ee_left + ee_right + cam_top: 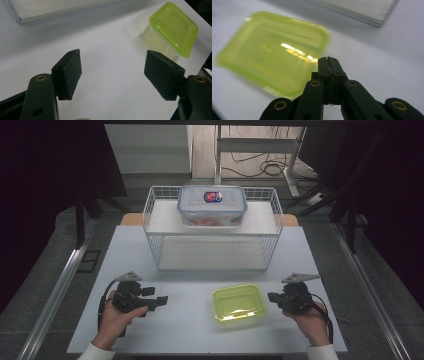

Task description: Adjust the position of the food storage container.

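Left tool (161, 301): jaws apart, empty | Right tool (272, 297): jaws together, empty | Green-lidded container (238, 302): on counter (190, 332) between my tools, just beside the right | Risk: closed right jaws may shove it instead of gripping.

Black fingers (70, 75) w/ brass screws, grey top plates, white sleeves (320, 352).
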`<act>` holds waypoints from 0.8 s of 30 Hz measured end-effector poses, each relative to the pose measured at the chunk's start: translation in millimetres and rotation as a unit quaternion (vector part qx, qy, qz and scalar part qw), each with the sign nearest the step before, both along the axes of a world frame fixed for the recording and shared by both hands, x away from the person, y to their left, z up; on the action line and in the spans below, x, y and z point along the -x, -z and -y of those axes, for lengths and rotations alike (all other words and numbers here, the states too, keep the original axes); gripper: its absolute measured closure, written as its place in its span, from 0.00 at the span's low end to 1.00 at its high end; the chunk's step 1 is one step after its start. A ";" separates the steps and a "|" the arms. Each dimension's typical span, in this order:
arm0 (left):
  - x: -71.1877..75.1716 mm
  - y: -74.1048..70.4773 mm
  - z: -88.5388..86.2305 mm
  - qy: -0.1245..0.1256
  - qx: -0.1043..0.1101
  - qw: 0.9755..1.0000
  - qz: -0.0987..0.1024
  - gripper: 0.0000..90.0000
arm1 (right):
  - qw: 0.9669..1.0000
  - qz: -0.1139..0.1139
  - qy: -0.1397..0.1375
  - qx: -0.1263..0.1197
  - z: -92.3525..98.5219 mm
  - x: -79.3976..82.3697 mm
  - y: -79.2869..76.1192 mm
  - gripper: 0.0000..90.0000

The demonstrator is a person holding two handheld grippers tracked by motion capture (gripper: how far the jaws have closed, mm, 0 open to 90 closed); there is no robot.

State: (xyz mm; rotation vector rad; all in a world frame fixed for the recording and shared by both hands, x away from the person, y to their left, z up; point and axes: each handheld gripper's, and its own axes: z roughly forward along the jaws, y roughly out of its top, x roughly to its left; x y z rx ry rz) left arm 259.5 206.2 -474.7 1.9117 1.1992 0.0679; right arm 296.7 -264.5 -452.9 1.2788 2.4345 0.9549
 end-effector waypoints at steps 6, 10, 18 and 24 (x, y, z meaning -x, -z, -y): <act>0.6 3.1 -1.7 0.003 -0.002 1.000 -0.004 0.33 | 0.999 -0.011 0.031 0.034 2.3 -10.9 17.1 0.99; -1.0 4.2 -1.8 0.002 -0.003 1.000 -0.005 0.33 | 0.999 -0.021 0.034 0.021 8.0 -10.8 21.7 0.99; -1.8 6.8 -1.3 0.000 -0.008 1.000 -0.010 0.33 | 0.999 -0.033 0.004 0.034 -3.0 -5.6 29.6 0.99; -1.3 6.7 -1.7 -0.001 -0.007 1.000 -0.010 0.33 | 0.999 -0.027 -0.009 0.044 -15.1 -1.8 28.3 0.99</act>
